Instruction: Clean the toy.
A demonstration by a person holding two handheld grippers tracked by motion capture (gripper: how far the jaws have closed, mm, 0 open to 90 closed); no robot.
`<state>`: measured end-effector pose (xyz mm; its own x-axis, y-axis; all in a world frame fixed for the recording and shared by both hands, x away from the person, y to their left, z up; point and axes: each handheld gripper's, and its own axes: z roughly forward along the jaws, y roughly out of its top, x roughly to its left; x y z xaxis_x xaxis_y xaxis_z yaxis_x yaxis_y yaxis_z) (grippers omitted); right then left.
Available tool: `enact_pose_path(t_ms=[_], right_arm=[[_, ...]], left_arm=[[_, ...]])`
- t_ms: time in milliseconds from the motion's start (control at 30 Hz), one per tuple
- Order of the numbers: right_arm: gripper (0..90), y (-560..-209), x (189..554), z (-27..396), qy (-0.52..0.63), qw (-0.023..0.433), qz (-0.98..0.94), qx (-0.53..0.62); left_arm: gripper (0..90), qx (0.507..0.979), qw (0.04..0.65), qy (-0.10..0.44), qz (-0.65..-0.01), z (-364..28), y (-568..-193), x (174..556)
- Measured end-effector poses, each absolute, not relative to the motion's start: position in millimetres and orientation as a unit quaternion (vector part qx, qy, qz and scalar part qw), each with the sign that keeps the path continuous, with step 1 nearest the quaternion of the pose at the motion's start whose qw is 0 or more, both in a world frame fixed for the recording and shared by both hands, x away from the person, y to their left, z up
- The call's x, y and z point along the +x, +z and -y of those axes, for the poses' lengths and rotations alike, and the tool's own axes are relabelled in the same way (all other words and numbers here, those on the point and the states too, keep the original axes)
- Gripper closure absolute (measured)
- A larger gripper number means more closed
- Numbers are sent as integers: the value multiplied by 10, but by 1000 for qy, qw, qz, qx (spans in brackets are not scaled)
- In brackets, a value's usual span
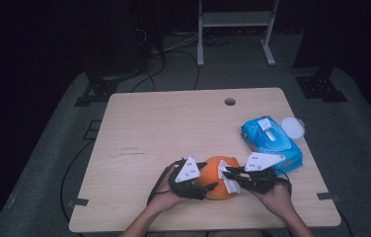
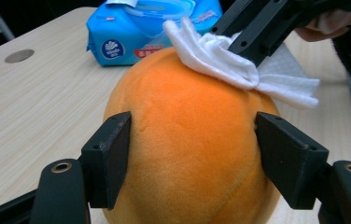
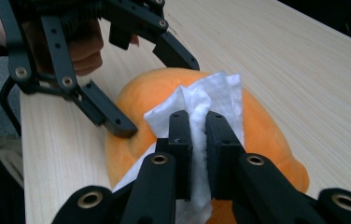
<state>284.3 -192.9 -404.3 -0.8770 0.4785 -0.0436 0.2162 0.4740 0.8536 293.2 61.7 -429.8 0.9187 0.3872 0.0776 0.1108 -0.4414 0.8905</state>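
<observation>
High view: nearest the camera, a person's two forearms come in over the near edge of the table (image 1: pixel 139 123), each hand working a two-jaw tool around an orange plush fruit (image 1: pixel 216 170). The left gripper (image 1: pixel 204 189) sits against the toy's left flank, the right gripper (image 1: pixel 229 173) just beside it on the other side, with a white wipe (image 1: pixel 229 181) between its tips and the plush. A blue pack of wet wipes (image 1: pixel 271 142) lies beyond the right tool, a round white lid (image 1: pixel 292 127) just past that.

Left gripper view: the two black pads (image 2: pixel 110 156) bracket the orange plush fruit (image 2: pixel 190 144), half spread, each meeting the fabric at its side; whether they press in hard cannot be told. Above and beyond them, the wipe (image 2: pixel 229 63) drapes over the crown of the toy under the other tool.

Right gripper view: the fingers (image 3: pixel 182 140) are pressed together, pinching a fold of the white wipe (image 3: pixel 201 105) that lies flat on the plush (image 3: pixel 262 135) directly ahead of the tips. The left tool's open jaws straddle the toy's far side.

The step in hand looks like wiping the toy clean while the other hand steadies it. The next move likely calls for dragging the pinched cloth across the fabric with light pressure, the left grip firm enough to stop the soft ball rolling.
</observation>
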Motion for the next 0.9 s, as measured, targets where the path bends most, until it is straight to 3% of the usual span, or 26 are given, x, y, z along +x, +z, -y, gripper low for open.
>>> enact_pose_path(t_ms=[200, 267, 367, 433, 567, 733, 800, 900], right_arm=[[810, -4081, 2839, 1991, 460, 136, -854, 204], [810, -4080, 2848, 1993, 460, 135, -854, 203], [810, -4056, 2858, 1968, 461, 141, -851, 209], [810, -4004, 2845, 1932, 463, 152, -848, 209], [810, -3921, 2859, 1903, 478, 165, -838, 205], [810, -4045, 2930, 2010, 468, 150, -841, 226], [810, -4070, 2942, 2073, 463, 151, -840, 238], [810, -4060, 2923, 2075, 464, 151, -838, 244]], left_arm=[[107, 835, 507, 85, -194, -658, -4329, 3082], [138, 831, 514, 72, -203, -668, -4370, 3105], [315, 831, 510, 125, -184, -647, -4357, 3039], [358, 824, 515, 153, -181, -620, -4326, 3000], [365, 824, 506, 199, -163, -538, -4302, 2905], [256, 831, 511, 151, -160, -591, -4307, 2950], [256, 828, 515, 138, -174, -617, -4325, 2981], [285, 833, 504, 160, -164, -565, -4328, 2939]])
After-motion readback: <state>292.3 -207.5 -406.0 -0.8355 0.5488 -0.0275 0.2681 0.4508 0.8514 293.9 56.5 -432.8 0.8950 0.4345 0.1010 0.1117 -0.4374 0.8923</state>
